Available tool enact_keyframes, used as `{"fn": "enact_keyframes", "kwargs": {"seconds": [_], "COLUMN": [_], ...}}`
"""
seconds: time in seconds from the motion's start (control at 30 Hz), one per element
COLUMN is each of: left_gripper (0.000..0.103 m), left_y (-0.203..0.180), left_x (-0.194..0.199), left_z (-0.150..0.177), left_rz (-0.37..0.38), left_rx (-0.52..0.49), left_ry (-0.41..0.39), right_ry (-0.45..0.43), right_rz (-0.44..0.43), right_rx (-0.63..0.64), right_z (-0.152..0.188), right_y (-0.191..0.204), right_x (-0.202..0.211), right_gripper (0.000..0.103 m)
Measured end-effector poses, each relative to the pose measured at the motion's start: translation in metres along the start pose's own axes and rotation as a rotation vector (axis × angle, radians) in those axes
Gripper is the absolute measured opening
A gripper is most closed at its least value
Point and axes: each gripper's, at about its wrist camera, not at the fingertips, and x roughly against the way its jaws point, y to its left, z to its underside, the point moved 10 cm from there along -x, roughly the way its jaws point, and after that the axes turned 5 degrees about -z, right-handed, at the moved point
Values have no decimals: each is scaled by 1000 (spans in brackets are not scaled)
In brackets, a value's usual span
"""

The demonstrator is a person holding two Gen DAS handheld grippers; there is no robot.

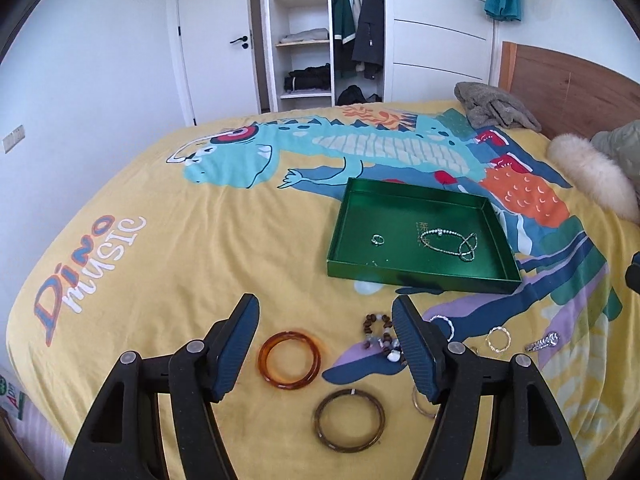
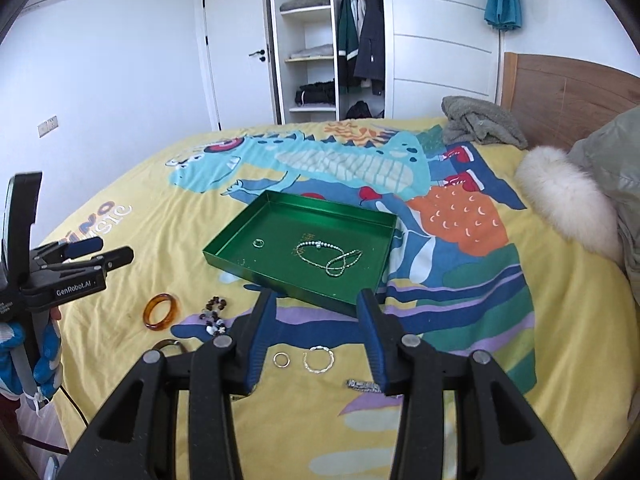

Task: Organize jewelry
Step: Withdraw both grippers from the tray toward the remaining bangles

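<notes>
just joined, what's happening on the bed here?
A person holds two handheld grippers, sorting jewelry into a green tray. A ring and a silver chain already lie in it. The left gripper and right gripper are both open and empty, above the amber bangle and other loose pieces on the bedspread.

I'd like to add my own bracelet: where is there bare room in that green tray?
The green tray has bare floor between the small ring and the beaded chain, and along its far wall. The bedspread in front is crowded by the amber bangle and loose rings.
</notes>
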Motion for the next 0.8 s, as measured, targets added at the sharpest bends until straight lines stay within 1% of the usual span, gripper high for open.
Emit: {"fn": "enact_keyframes", "kwargs": {"seconds": [0.17,0.4,0.53,0.6,0.8], "left_gripper": [68,67,66,63,62], "left_y": [12,18,20,21,24], "left_x": [25,48,49,45,29], "left_z": [22,52,71,82,113], "left_rz": [-18,-41,-45,-53,-31], "left_rx": [4,-8,-11,-13,8], "left_ry": [-20,-39,-29,-16,42], "right_ry": [-37,-58,-62,-60,-23], "right_rz": [-12,-6,12,13,7], "right_rx": [5,13,-3,-20,-82], "right_z": [10,37,55,66,104], "right_y": [13,18,9,5,-9], "right_x": [31,65,76,79,70], "right_gripper": [40,40,40,40,39]}}
